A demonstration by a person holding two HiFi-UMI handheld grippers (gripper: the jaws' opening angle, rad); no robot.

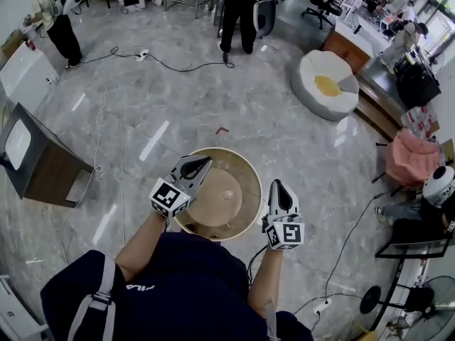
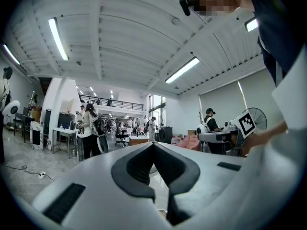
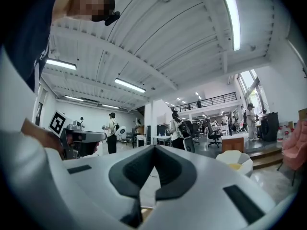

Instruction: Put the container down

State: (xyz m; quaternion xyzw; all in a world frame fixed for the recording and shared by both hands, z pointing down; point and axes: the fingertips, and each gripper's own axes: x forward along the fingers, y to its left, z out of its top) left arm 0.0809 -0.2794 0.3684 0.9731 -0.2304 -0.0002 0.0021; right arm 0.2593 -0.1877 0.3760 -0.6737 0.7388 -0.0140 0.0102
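Note:
A round tan container [image 1: 238, 155], open at the top with a small knob on its floor, lies right in front of the person, between the two grippers. What it rests on is hidden. My left gripper [image 1: 205, 162] reaches over its left rim, and in the left gripper view [image 2: 153, 143] the jaw tips meet with nothing between them. My right gripper [image 1: 279, 185] stands just outside the right rim, apart from it. Its tips [image 3: 154, 147] touch, and a tan sliver of the container [image 3: 146, 212] shows below them.
Marble floor all round. A dark wooden cabinet [image 1: 39, 162] stands at the left, a white bean bag [image 1: 325, 84] at the far right, a pink seat [image 1: 412, 158] beyond it. Cables [image 1: 178, 66] trail on the floor. People stand at the back [image 1: 237, 13]; a fan [image 1: 426, 300] is at the lower right.

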